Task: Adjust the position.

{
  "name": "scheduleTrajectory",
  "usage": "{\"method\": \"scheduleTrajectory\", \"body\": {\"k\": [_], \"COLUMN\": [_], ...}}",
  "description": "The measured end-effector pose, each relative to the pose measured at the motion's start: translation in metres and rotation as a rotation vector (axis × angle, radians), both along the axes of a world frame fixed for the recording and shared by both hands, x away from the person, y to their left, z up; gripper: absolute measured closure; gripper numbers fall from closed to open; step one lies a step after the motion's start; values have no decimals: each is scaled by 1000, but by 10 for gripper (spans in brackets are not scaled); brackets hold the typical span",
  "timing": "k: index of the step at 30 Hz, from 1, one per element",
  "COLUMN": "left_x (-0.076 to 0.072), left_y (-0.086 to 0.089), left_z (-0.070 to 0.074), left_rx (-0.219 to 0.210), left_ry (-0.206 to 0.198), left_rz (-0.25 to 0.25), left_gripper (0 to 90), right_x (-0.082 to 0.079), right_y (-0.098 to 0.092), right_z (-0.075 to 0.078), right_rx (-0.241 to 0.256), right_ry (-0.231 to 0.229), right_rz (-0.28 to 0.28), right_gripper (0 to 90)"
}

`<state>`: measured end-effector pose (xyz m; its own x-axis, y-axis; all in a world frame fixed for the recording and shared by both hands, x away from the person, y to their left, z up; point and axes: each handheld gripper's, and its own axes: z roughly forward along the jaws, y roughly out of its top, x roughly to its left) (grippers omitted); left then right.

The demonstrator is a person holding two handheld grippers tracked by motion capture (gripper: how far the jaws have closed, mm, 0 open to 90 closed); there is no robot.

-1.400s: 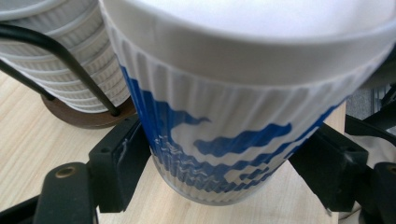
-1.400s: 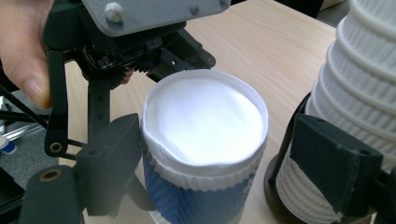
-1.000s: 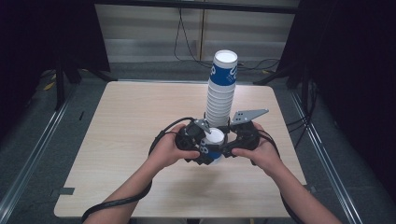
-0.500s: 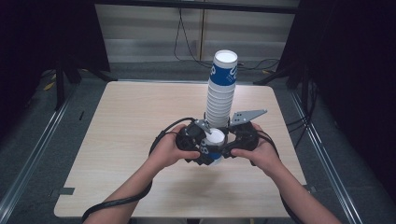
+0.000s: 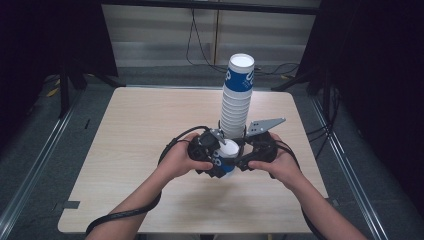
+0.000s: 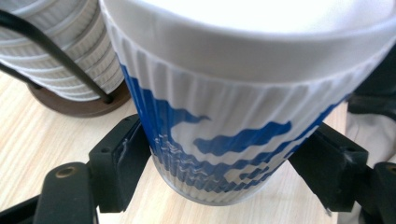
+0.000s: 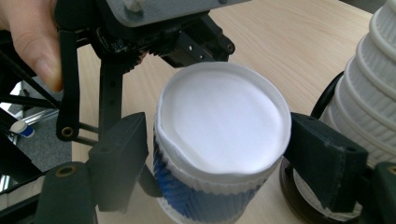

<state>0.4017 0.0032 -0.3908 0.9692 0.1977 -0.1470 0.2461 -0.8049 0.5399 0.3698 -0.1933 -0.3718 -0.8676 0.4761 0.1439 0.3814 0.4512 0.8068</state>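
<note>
Paper cup (image 5: 227,156), white with blue wave print and ribbed wall, sat between both grippers near the front middle of the tabletop (image 5: 140,130), just in front of the tall stack of like cups (image 5: 236,95). The tabletop, pale wood grain, carried little else, which left room for the two hands to work close together. The stack stood upside down on a dark round base (image 6: 88,100), visible in the left gripper view, presumably so that single cups could be drawn off and handled close by. The person's left hand (image 5: 177,159) and right hand (image 5: 280,164) approached from opposite sides, so that each tool met a different face of the cup.

Left gripper (image 6: 224,172) held the lower part of the cup wall, its jaws pinching the ribbed paper on both flanks; the grip low on the body probably served to steady the cup. Right gripper (image 7: 212,163) straddled the cup at its upper part, one jaw at each side just under the white top (image 7: 222,119); its jaws looked to be touching or nearly touching the wall, though firm pressure could not be confirmed. Whether that white top was a lid or the cup's closed bottom could not be told. The opposed two-tool hold suggested either a handover or a separation of nested cups.
</note>
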Motion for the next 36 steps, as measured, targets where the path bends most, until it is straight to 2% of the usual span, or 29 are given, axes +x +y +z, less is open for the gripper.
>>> {"method": "scheduleTrajectory", "body": {"k": [4, 7, 10, 18, 32, 36], "left_x": [0, -2, -2, -3, -3, -2], "left_y": [0, -2, -3, -7, -13, -14], "left_z": [2, 2, 2, 2, 7, 10], "left_rx": [42, 99, 124, 175, 245, 251], "left_ry": [8, 2, 1, 10, -16, -24], "left_rz": [-19, -50, -74, -99, -156, -159], "left_gripper": [227, 227, 227, 227, 227, 227], "right_x": [0, 0, -1, -2, -2, -2], "right_y": [-1, 0, 0, 2, 2, 3], "right_z": [1, 0, 0, -3, -7, -8], "right_rx": [-14, -29, -31, -50, -74, -66], "right_ry": [5, 10, 15, 30, 34, 29], "right_rz": [12, 24, 31, 62, 79, 97], "right_gripper": [210, 209, 209, 209, 212, 264]}}
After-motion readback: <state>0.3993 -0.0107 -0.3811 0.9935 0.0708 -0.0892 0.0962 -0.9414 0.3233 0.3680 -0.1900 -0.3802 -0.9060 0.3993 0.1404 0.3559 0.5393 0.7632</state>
